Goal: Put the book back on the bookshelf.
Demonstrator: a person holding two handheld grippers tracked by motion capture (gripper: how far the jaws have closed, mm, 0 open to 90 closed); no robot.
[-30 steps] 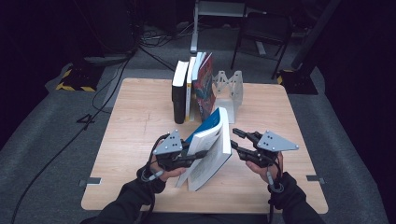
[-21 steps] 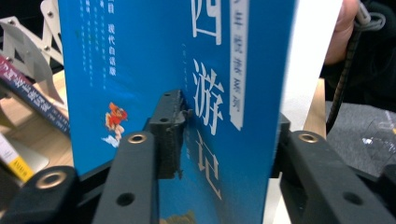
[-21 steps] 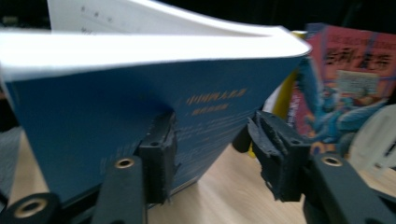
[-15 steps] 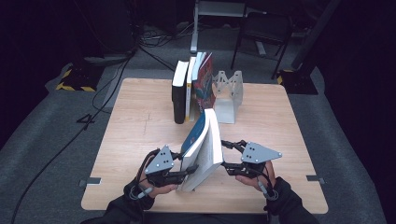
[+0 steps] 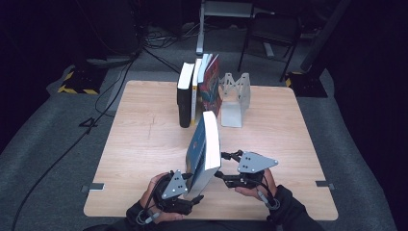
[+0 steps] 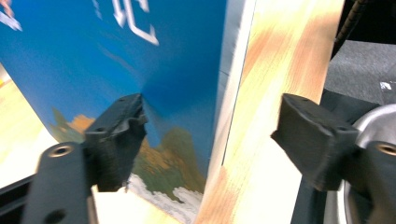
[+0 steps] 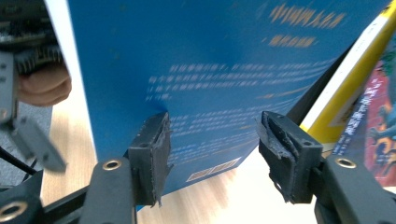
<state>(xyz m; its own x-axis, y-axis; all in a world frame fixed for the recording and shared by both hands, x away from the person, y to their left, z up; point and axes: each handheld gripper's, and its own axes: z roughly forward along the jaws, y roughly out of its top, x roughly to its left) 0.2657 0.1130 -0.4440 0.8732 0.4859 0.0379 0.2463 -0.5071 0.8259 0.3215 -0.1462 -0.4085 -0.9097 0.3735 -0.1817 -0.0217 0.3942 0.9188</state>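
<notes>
A blue book (image 5: 204,144) stands upright on its bottom edge near the front of the wooden table (image 5: 144,144), page edges facing up. My left gripper (image 5: 194,192) is at its lower left. In the left gripper view the book's corner (image 6: 116,56) lies between the jaws of the left gripper (image 6: 210,135). One pad is against the cover and the other is well clear, the jaws having just been opening. My right gripper (image 5: 223,167) is at the book's right side. Its jaws (image 7: 212,149) have widened and stand apart in front of the back cover (image 7: 210,70), pinching nothing.
Three books (image 5: 197,91) stand in a row at the back of the table against a grey metal bookend (image 5: 235,96). The yellow-spined book (image 7: 355,79) and the colourful book (image 7: 378,116) show beyond the blue book. The table's front edge is close under both hands.
The book was tilted and held up between both grippers. It now stands upright on the table nearer the front edge. Both hands came down and towards the front.
</notes>
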